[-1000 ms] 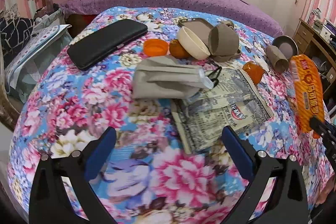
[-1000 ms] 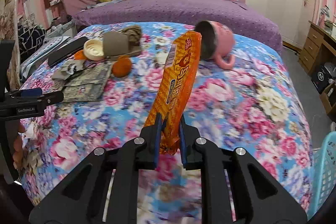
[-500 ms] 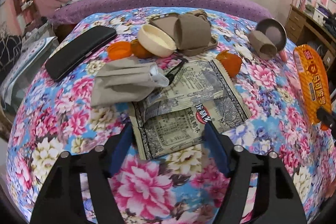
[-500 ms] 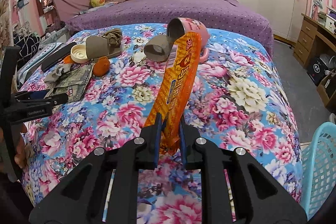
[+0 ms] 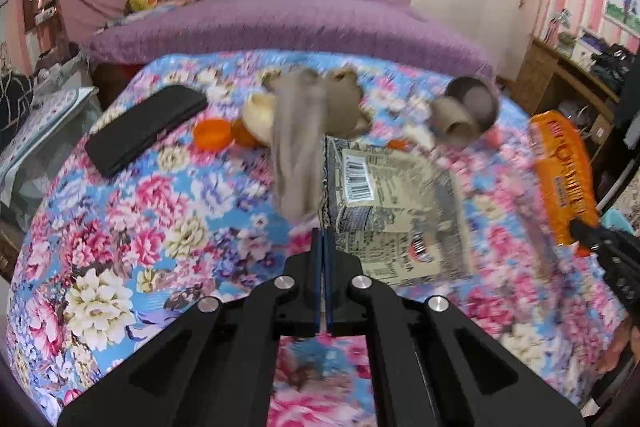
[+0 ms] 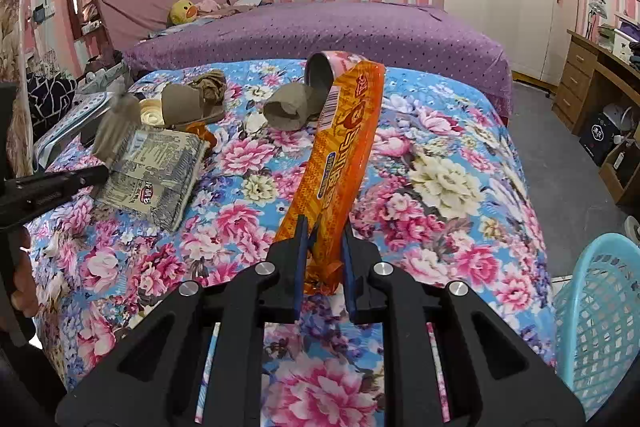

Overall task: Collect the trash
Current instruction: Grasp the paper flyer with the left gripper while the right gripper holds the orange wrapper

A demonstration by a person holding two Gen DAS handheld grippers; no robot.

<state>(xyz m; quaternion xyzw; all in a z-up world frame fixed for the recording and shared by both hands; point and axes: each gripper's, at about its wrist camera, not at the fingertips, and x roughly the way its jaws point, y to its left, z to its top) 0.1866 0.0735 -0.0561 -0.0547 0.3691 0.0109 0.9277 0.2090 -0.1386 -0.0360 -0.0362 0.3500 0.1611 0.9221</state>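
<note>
My left gripper [image 5: 323, 239] is shut on the near edge of a grey printed packet [image 5: 396, 211], which is tilted up off the floral cover. A grey folded pouch [image 5: 298, 147] is blurred and standing on end at the packet's left edge. In the right wrist view the left gripper [image 6: 102, 173] holds that packet [image 6: 156, 171] at the left. My right gripper [image 6: 324, 231] is shut on the lower end of a long orange snack wrapper [image 6: 344, 155] held upright above the cover. From the left wrist view, the wrapper [image 5: 564, 171] and right gripper [image 5: 588, 231] sit at the right edge.
A light blue basket [image 6: 596, 307] stands on the floor at the lower right. On the floral cover [image 5: 120, 227] lie a black case [image 5: 148, 127], an orange lid [image 5: 212, 133], a cream bowl [image 5: 256, 115], a brown cup [image 6: 292, 107] and a pink mug [image 6: 324, 67].
The left jaws went from wide open to shut on the printed packet's edge and raised it; the grey pouch tipped up off it. The right gripper drew back with the orange wrapper.
</note>
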